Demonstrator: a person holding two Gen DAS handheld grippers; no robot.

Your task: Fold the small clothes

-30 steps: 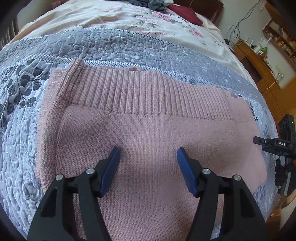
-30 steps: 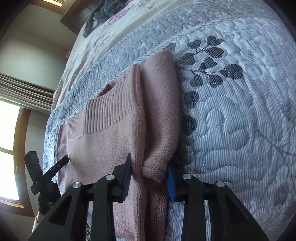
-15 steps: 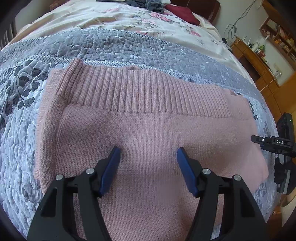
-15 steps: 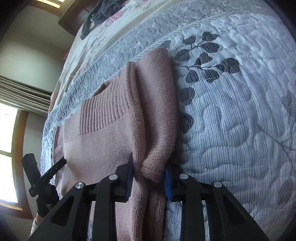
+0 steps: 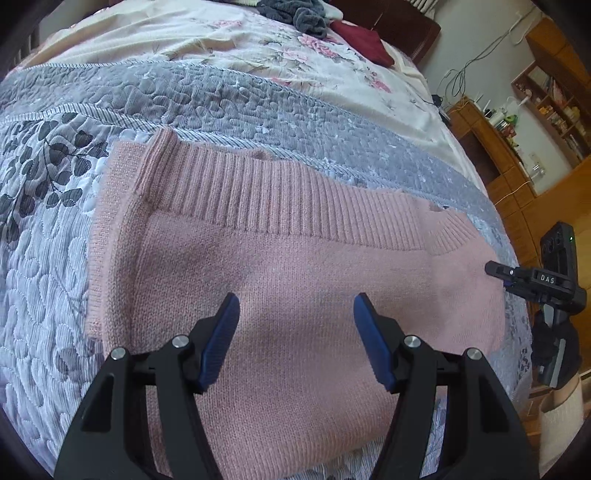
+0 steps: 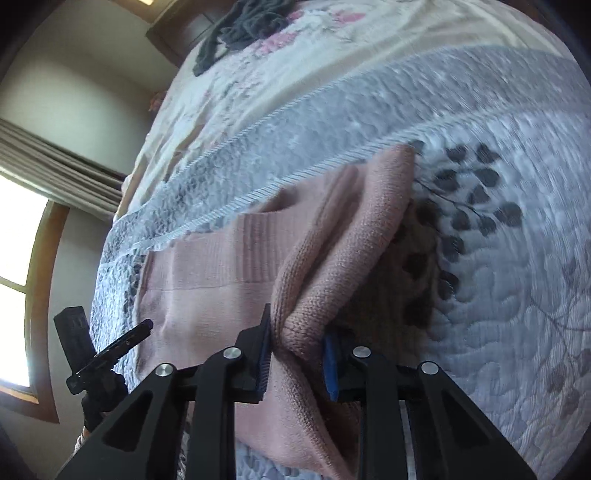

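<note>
Pinching pink sweater (image 6: 229,266) sleeve, right gripper (image 6: 295,354); ribbed hem facing headboard.

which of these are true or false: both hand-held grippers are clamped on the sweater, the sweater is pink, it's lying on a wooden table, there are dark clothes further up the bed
1. Both hand-held grippers are clamped on the sweater. False: only the right hand-held gripper pinches a fold of the sweater; the left hand-held gripper is open above it.
2. The sweater is pink. True.
3. It lies on a wooden table. False: it lies on a grey quilt on a bed.
4. Dark clothes lie further up the bed. True: a dark grey pile sits near the headboard.
</note>
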